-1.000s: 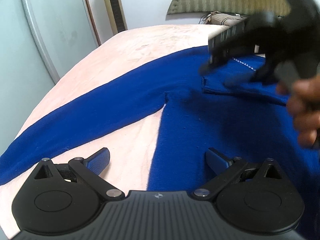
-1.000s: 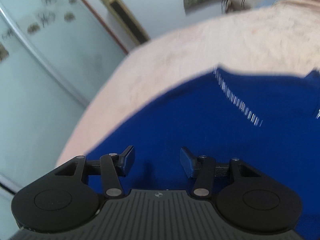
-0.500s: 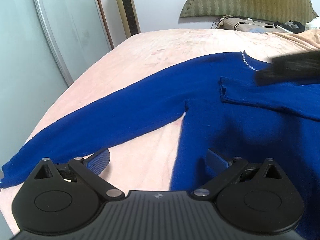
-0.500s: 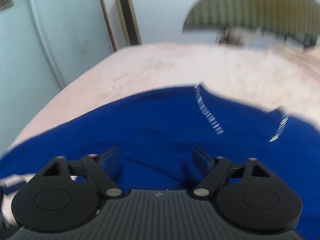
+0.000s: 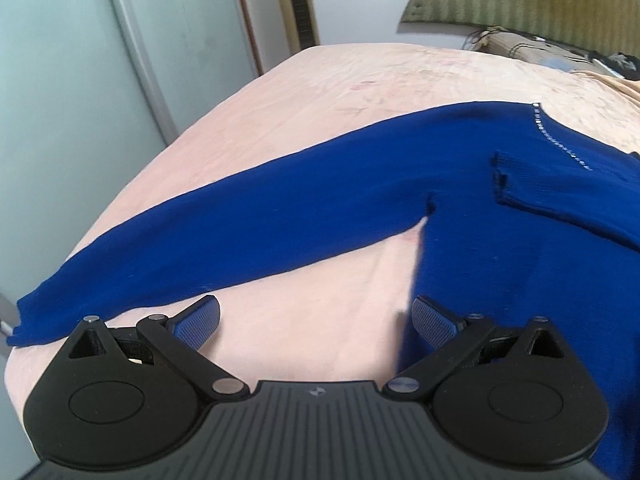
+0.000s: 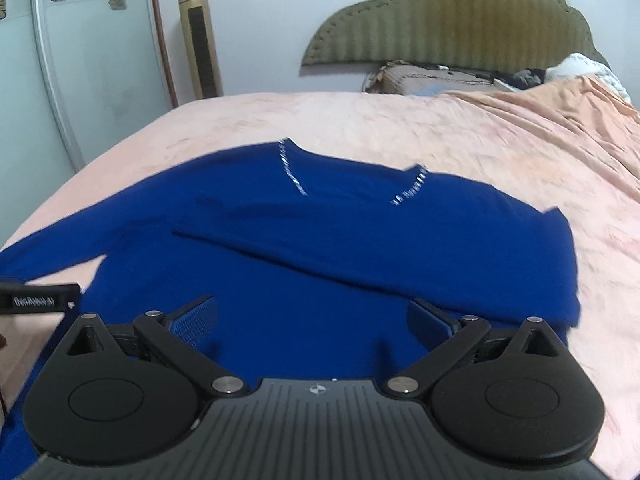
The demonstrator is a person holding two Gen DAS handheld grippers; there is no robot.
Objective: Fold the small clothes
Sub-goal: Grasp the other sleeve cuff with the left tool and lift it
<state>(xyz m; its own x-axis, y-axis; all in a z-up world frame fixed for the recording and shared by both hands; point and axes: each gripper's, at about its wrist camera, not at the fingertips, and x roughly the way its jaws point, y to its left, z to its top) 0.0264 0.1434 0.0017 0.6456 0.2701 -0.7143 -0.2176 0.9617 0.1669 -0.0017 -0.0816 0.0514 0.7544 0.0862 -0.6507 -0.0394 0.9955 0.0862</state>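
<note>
A blue sweater (image 6: 320, 248) with a sparkly V-neck lies flat on a pink bed (image 6: 480, 140). Its right sleeve is folded across the chest, with the cuff (image 5: 500, 180) near the left armpit. Its left sleeve (image 5: 220, 232) lies stretched out toward the bed's left edge. My left gripper (image 5: 316, 320) is open and empty, hovering over the sheet between that sleeve and the sweater's left side. My right gripper (image 6: 312, 316) is open and empty above the lower body of the sweater. The left gripper's body (image 6: 36, 300) shows at the right wrist view's left edge.
A padded green headboard (image 6: 460, 28) and pillows (image 6: 432, 80) are at the far end. An orange blanket (image 6: 560, 120) is bunched on the right. A glass wardrobe door (image 5: 100, 80) and a gold tower fan (image 6: 200, 40) stand beyond the bed's left edge.
My right gripper has pulled back from the neckline toward the hem and opened wider. My left gripper has shifted left, so the whole left sleeve is in view.
</note>
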